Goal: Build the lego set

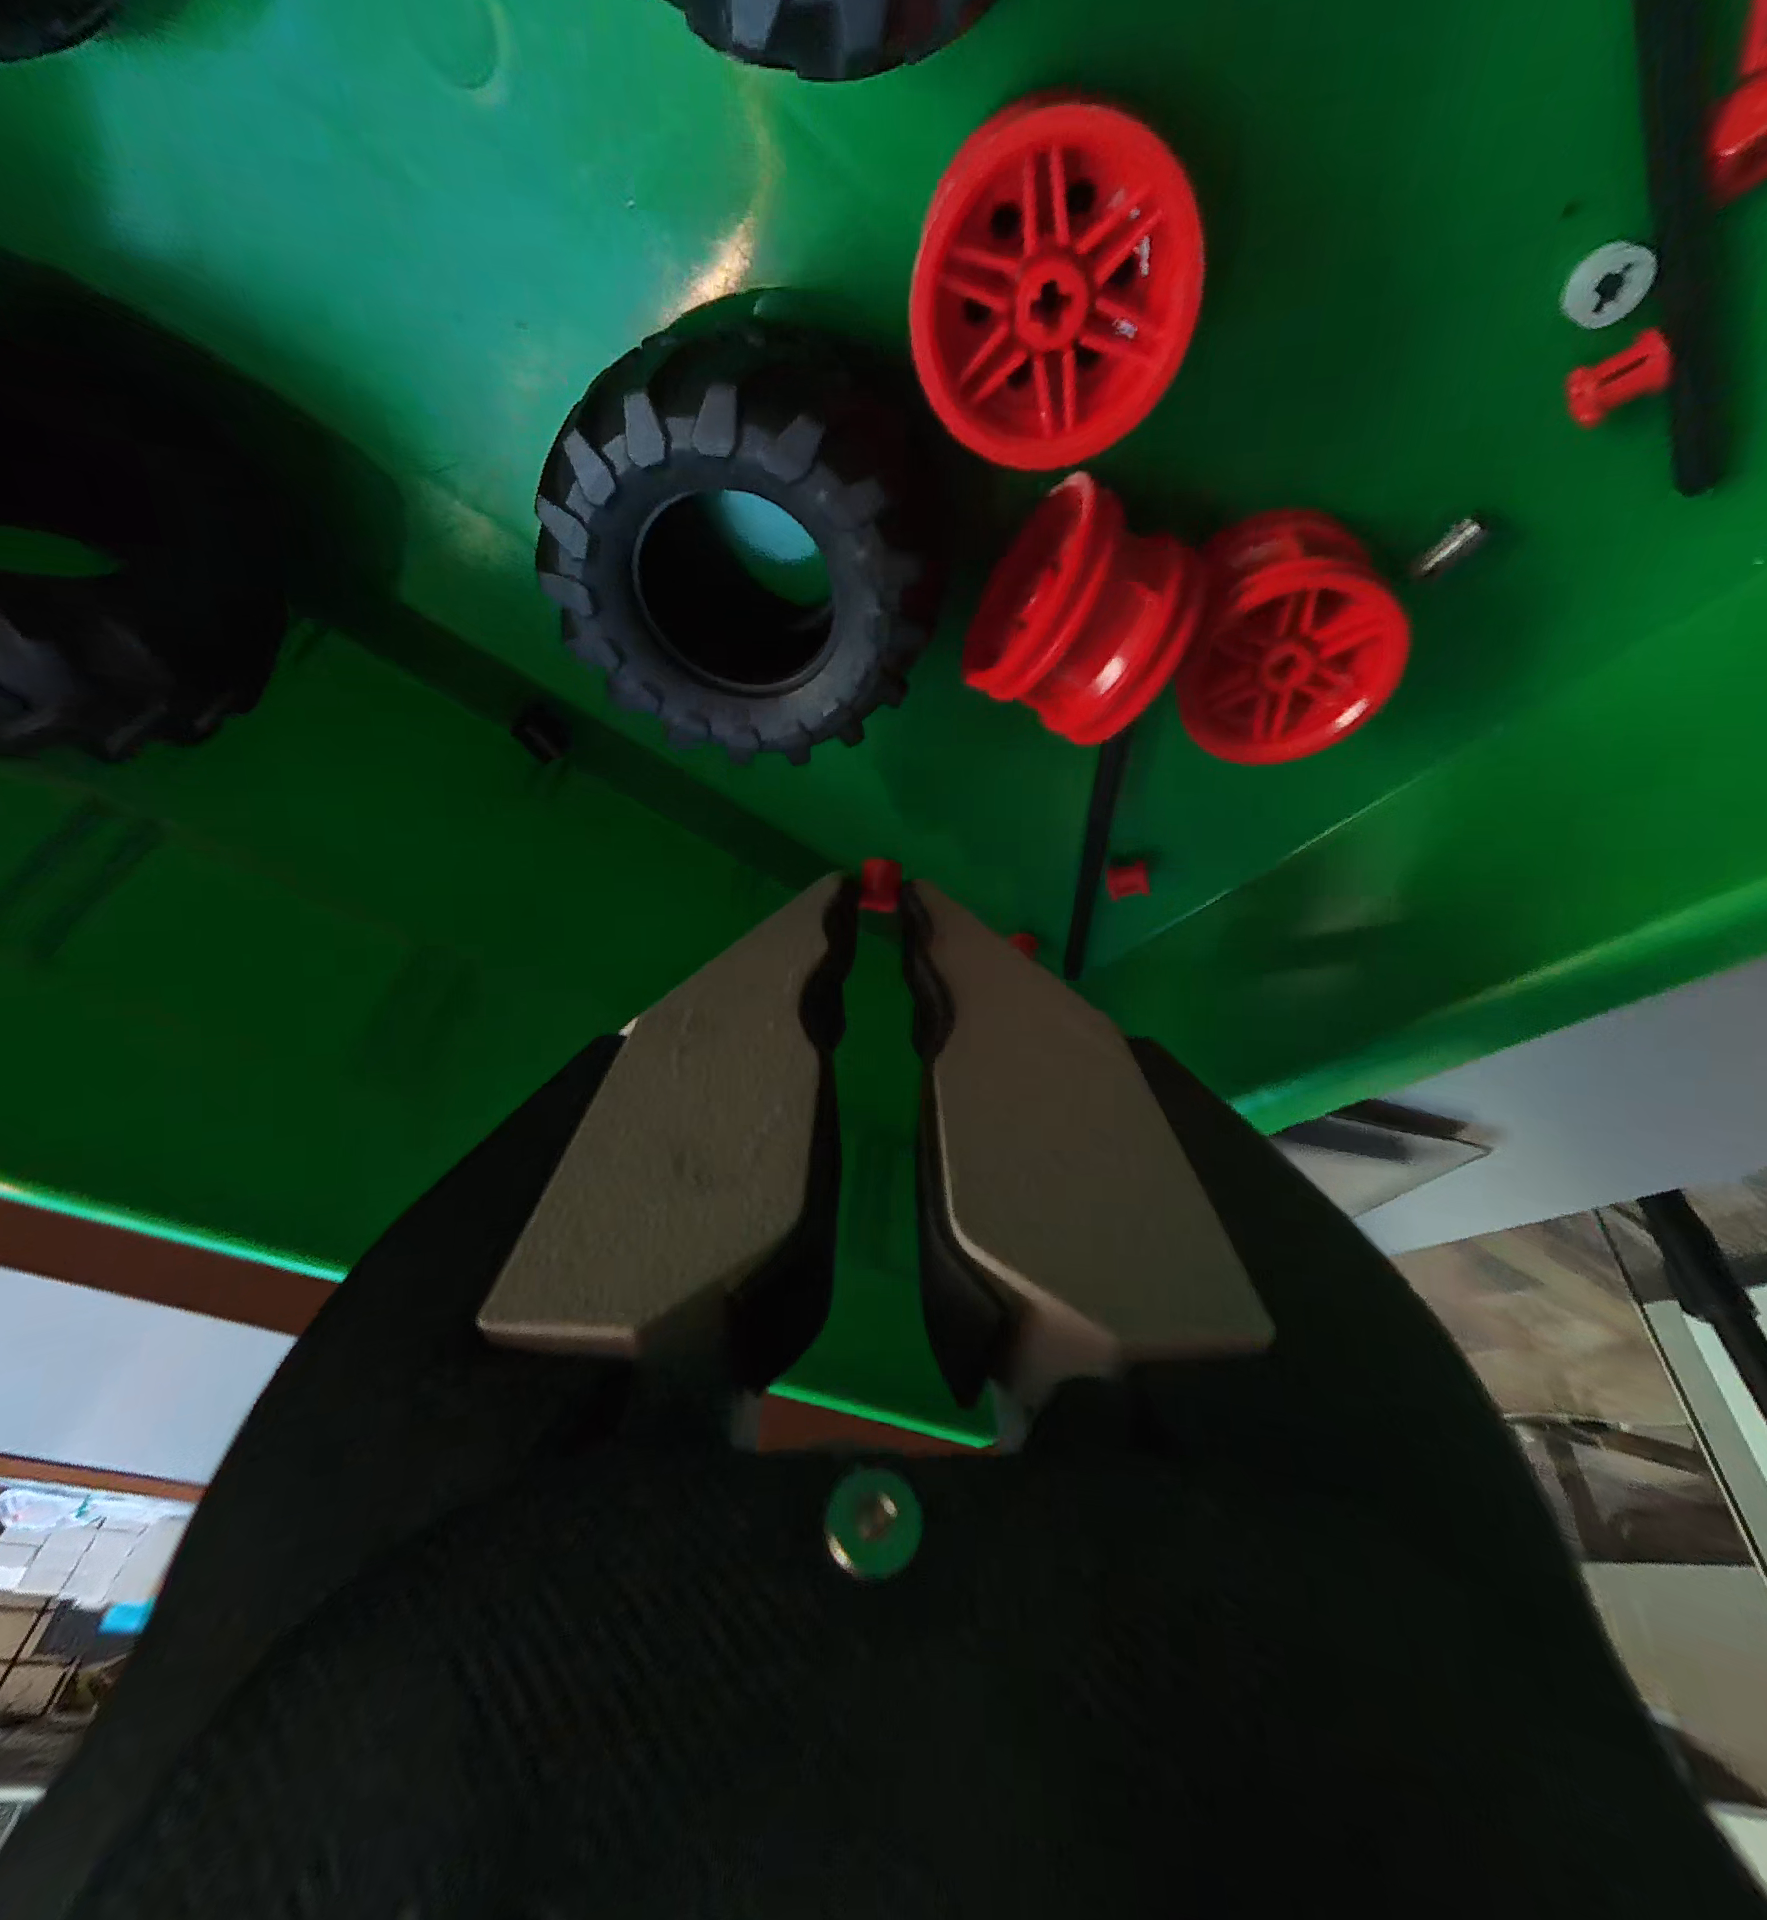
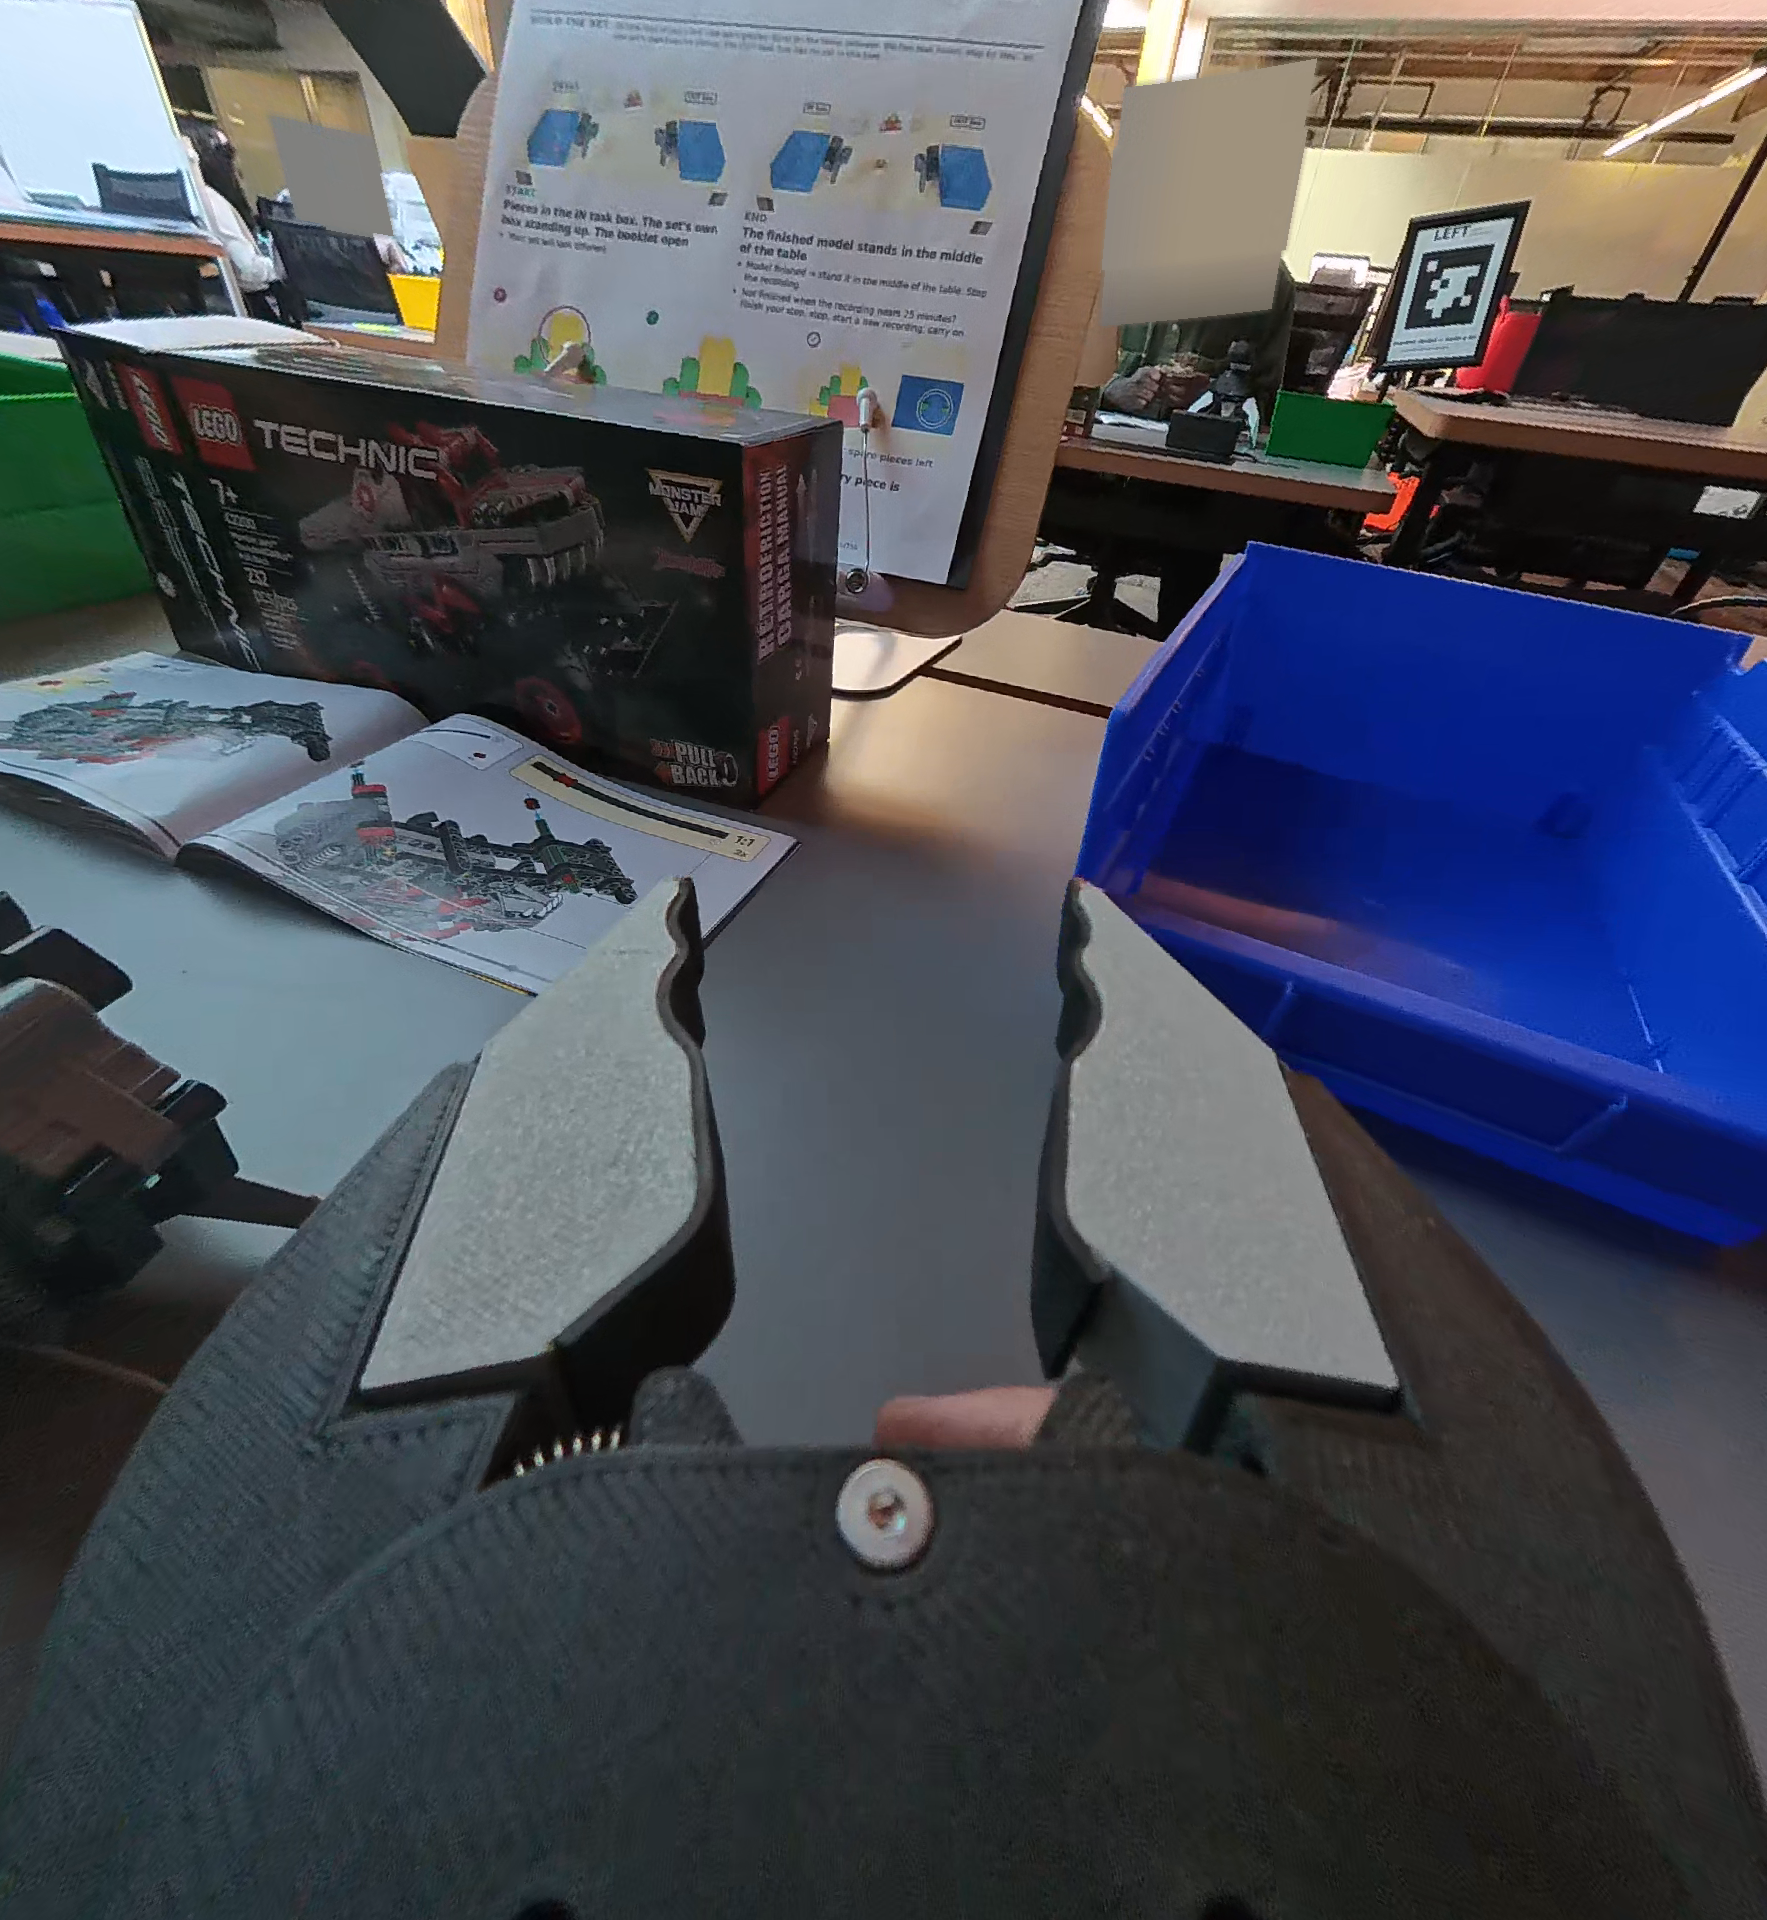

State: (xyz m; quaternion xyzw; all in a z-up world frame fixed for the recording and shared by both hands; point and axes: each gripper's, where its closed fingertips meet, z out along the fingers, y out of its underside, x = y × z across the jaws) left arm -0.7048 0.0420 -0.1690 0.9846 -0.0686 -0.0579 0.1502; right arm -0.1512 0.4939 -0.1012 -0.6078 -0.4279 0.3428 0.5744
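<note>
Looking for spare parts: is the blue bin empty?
Apparently empty: the blue bin shows only bare floor in the right wrist view.

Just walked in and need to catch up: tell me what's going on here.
A person is building a Lego set with two handheld grippers. The left gripper is inside the green bin, pinching a small red pin near the loose black tire and red wheel hubs. The right gripper hovers open and empty over the table, between the open instruction booklet and blue bin.
</note>
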